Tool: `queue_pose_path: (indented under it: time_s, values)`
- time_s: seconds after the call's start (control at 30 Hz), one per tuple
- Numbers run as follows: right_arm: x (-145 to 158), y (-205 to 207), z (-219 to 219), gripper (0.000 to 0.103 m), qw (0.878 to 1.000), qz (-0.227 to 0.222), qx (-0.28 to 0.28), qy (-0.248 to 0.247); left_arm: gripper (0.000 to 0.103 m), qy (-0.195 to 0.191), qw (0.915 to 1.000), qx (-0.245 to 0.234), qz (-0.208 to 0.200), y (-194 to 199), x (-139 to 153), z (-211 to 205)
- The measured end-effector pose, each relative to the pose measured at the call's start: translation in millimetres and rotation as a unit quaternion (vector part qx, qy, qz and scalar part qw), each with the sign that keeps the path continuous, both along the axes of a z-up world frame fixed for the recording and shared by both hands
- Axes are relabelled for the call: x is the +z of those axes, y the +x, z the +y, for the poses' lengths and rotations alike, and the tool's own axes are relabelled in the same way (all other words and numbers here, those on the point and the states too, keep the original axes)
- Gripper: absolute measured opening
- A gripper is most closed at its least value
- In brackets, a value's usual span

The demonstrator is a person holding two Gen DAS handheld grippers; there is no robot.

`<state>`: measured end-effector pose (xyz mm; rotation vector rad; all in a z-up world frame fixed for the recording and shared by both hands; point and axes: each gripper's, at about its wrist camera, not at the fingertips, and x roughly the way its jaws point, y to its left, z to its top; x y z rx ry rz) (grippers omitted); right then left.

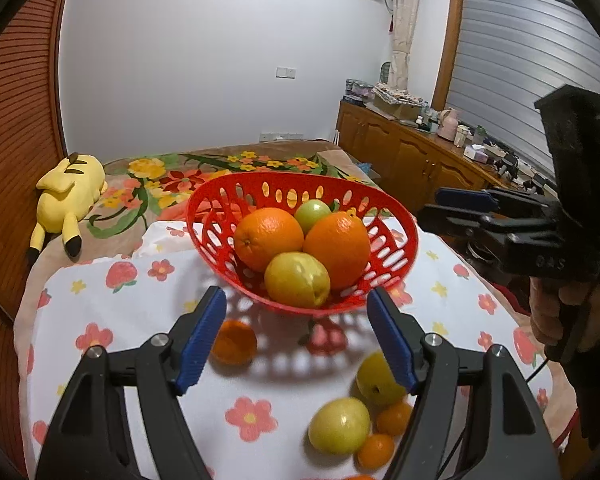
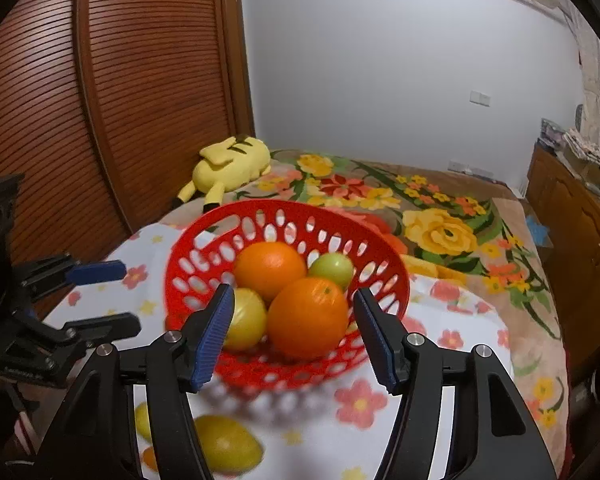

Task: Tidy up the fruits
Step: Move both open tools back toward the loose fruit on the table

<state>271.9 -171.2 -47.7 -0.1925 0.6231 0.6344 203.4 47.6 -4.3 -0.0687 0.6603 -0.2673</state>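
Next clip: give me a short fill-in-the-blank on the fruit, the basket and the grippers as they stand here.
1. The red basket holds ____ large oranges.
2. The small green fruit lies in the basket, ____ the oranges.
3. Both the left hand-held gripper and the right hand-held gripper are open and hold ____.
4. The yellow plush toy lies on the ____.

Missing: two; behind; nothing; bed

The red basket [image 1: 300, 240], heaped with fruit, blocks the twelve o'clock path ahead of the left gripper [image 1: 296, 336]. Open cloth [image 1: 112, 308] lies at nine o'clock. Loose fruit [image 1: 340, 426] crowds five o'clock, and the right gripper [image 1: 452, 208] stands at two o'clock.
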Motion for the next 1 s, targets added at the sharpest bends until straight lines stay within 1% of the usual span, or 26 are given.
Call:
queue_pose_path:
  time_s: [0.27, 0.43, 0.5, 0.57, 0.73, 1.0]
  values:
    - [-8, -52, -5, 0.066, 1.0, -0.004, 0.002, 0.003, 0.074, 0.001, 1.0, 0.004, -0.004, -35, 1, 3]
    - [-22, -76, -8, 0.068, 1.0, 0.007, -0.001, 0.009, 0.075, 0.005, 1.0, 0.004, -0.002, -54, -4, 2]
    - [-30, -83, -8, 0.068, 1.0, 0.011, -0.004, 0.007, 0.075, 0.004, 1.0, 0.004, 0.002, -61, -8, 1]
    - [-41, -88, -7, 0.068, 1.0, 0.024, -0.004, 0.005, 0.075, 0.004, 0.9999, 0.003, 0.012, -66, -16, 0]
    - [-61, -98, -7, 0.068, 0.999, 0.039, -0.001, 0.002, 0.075, 0.006, 0.9994, 0.003, 0.034, -73, -36, -3]
    - [-81, -110, -9, 0.068, 0.998, 0.063, 0.001, 0.008, 0.075, 0.001, 0.9979, -0.004, 0.064, -87, -64, -13]
